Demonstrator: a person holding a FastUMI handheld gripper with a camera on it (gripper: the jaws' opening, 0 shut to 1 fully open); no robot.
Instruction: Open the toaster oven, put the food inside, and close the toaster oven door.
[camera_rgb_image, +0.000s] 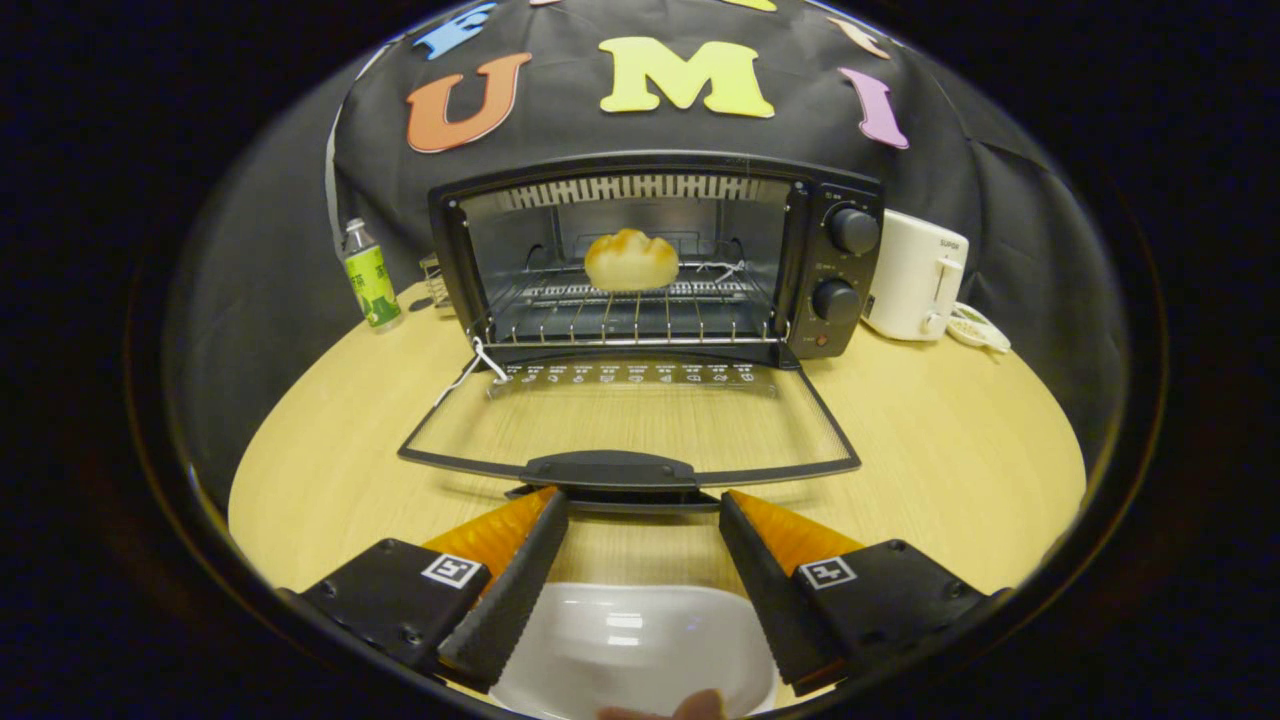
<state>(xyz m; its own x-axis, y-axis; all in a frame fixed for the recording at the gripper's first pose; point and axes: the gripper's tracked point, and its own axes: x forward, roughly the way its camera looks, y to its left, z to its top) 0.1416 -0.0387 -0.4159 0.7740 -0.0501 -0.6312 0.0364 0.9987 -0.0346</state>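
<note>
Your tongs (643, 500) stand wide apart and grip nothing, their two fingers splayed to either side just short of the door handle (608, 469) of the toaster oven (660, 260). The oven door (630, 425) lies folded down flat toward you, its glass showing the wooden table (950, 440) through it, and the handle sits right ahead of the gap between your fingertips without either one touching it. Inside the open oven, the food, a pale golden bun (631, 260), rests on the wire rack (630, 310) near the middle, well beyond the fingers. Two round knobs (853, 230) sit one above the other on the oven's right panel. Below and between your fingers a white bowl (640, 650) sits on the table close to you, and a fingertip (700, 706) of a person shows at its near rim. To the left of the oven stands a bottle (369, 275) with a green label, and to the right, just beside the oven, a white toaster (915, 275) with a small white dish (980, 328) next to it.
</note>
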